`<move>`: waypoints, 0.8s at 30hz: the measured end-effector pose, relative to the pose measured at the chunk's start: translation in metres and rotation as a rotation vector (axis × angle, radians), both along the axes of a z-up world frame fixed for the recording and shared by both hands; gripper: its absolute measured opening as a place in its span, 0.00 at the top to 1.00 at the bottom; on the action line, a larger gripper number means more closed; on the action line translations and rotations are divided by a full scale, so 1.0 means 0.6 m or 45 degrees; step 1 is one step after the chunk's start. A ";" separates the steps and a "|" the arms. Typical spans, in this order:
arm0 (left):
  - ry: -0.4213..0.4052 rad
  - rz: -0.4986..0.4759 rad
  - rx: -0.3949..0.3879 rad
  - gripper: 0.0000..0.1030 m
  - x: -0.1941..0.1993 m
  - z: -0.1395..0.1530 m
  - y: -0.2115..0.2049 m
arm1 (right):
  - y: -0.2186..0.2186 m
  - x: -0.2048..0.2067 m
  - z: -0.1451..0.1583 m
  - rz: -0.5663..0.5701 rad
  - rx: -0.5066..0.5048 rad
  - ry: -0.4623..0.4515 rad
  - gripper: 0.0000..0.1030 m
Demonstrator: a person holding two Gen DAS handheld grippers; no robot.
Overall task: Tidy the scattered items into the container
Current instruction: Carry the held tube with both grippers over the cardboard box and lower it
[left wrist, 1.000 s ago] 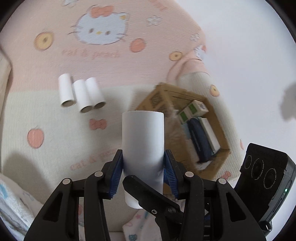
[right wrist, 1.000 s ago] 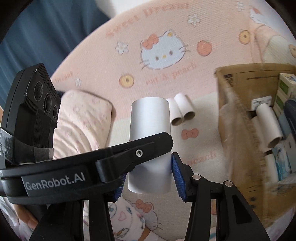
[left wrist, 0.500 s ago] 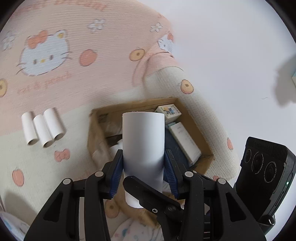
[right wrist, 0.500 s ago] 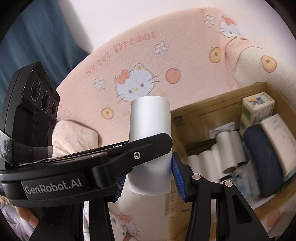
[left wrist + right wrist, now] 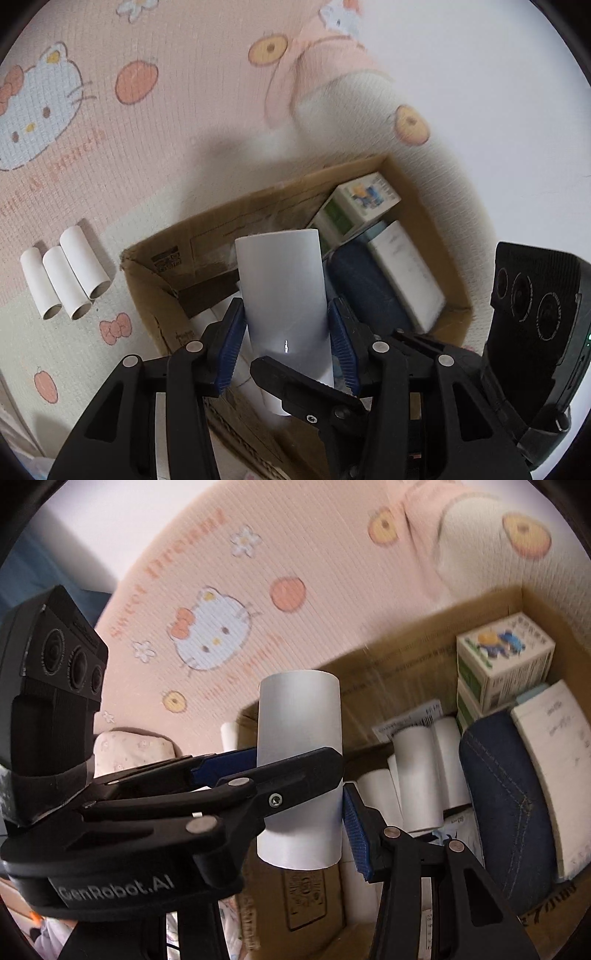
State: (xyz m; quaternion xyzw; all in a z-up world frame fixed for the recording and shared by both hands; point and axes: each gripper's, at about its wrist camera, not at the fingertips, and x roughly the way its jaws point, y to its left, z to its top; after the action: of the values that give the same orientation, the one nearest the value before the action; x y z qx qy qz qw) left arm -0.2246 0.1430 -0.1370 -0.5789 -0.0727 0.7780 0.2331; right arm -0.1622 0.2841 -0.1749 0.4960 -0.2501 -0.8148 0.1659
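Both grippers have swung from over the mat to above the box (image 5: 159, 291): a second ago the box sat off to one side in each wrist view, and now its open top fills the lower middle of both. That puts the two carried tubes in place for release, so I judge the drop to be the step in hand.

The left gripper (image 5: 286, 345) has its jaws closed on a white tube (image 5: 282, 291), blue pads pressed to its sides, the tube upright over the near left part of the box. The right gripper (image 5: 301, 805) sits in the same spot, and the tube (image 5: 299, 738) between the two pairs of pads looks like one and the same, held from both sides; whether the right jaws press it or have begun to part I cannot tell, since the left gripper's arm crosses in front.

The left view alone shows three tubes (image 5: 64, 273) lying side by side on the mat (image 5: 92, 177), left of the box and apart from it, so the task is not finished. The right view alone shows the stack of tubes (image 5: 424, 771) already inside the box, beside a denim pouch (image 5: 506, 812), with small cartons (image 5: 506, 653) at the far wall.
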 end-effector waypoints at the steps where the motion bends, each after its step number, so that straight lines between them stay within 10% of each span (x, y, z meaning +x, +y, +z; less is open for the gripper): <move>1: -0.010 0.001 -0.004 0.51 -0.002 -0.007 0.001 | -0.001 -0.004 -0.008 0.005 0.002 -0.019 0.57; 11: 0.091 0.045 -0.105 0.51 -0.005 -0.015 -0.028 | 0.002 -0.039 -0.078 -0.018 0.019 -0.228 0.57; 18: 0.130 0.015 -0.094 0.81 -0.005 -0.014 -0.053 | -0.030 -0.069 -0.094 0.051 0.144 -0.301 0.58; 24: 0.122 0.006 -0.049 0.82 -0.003 -0.022 -0.068 | -0.054 -0.088 -0.123 0.133 0.212 -0.392 0.57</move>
State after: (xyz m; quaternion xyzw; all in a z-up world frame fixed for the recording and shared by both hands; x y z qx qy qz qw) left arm -0.2264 0.1025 -0.1501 -0.5452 -0.0479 0.8065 0.2235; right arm -0.2149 0.2517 -0.2486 0.6391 -0.1781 -0.7375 0.1261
